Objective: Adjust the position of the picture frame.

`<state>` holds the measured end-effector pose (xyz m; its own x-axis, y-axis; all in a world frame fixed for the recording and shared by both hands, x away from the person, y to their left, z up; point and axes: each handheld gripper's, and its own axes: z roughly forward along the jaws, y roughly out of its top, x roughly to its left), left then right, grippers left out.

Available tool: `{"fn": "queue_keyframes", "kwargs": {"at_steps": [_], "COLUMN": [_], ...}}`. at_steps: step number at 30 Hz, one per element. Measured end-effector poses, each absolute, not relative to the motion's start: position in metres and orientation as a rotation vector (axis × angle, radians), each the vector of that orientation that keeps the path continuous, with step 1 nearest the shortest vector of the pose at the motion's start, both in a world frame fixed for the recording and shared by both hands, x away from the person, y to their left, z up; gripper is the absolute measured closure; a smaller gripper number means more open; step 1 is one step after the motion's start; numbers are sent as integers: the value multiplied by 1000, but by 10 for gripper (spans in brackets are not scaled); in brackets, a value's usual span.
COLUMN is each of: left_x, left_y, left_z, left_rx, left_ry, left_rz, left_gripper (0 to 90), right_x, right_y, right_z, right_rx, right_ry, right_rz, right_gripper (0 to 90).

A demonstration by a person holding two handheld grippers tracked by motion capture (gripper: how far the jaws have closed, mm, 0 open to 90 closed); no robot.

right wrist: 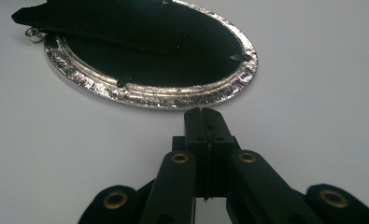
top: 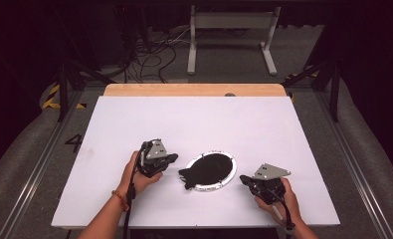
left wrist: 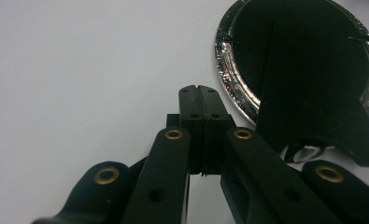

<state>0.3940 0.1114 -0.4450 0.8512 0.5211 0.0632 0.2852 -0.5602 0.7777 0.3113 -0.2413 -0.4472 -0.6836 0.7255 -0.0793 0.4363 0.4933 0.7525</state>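
— Both grippers are closed on nothing: the left gripper [top: 170, 159] has its jaws pressed flat together, and so does the right gripper [top: 245, 179]. Nothing sits between either pair.

— Where is the piece they're working on?

— Between them, near the front middle of the white table [top: 134, 119]. It's a round silver-rimmed tray [top: 230, 173] with a black cloth [top: 206, 171] lying over it; one corner of the cloth spills over the rim toward the left and near side, onto the table. The left gripper's tip is just beside that rim on the left, the right gripper's tip near it on the right. Neither touches it.

— So which step is this?

— I'd judge it a pause between grips, with both hands flanking the tray.

— And next?

— Likely the jaws must open before anything can be taken. The loose overhanging corner looks the easiest hold for the left gripper; the right could steady the rim.
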Motion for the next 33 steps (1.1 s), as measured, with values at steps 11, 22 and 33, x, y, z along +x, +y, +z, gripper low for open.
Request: {"fn": "queue_keyframes", "kwargs": {"at_steps": [11, 22, 33], "left_x": [398, 395, 392], "left_y": [97, 91, 89], "left_z": [-456, -460, -460], "left_rx": [2215, 2259, 2297], "left_ry": [578, 533, 484], "left_rz": [323, 285, 284], "left_gripper": [900, 900, 900], "right_x": [318, 317, 318], "right_y": [-215, -214, -214], "right_z": [-461, -462, -462], "right_rx": [984, 995, 983], "right_ry": [2350, 2345, 2347], "right_rz": [1041, 1038, 1033], "right_gripper": [900, 900, 900]}}
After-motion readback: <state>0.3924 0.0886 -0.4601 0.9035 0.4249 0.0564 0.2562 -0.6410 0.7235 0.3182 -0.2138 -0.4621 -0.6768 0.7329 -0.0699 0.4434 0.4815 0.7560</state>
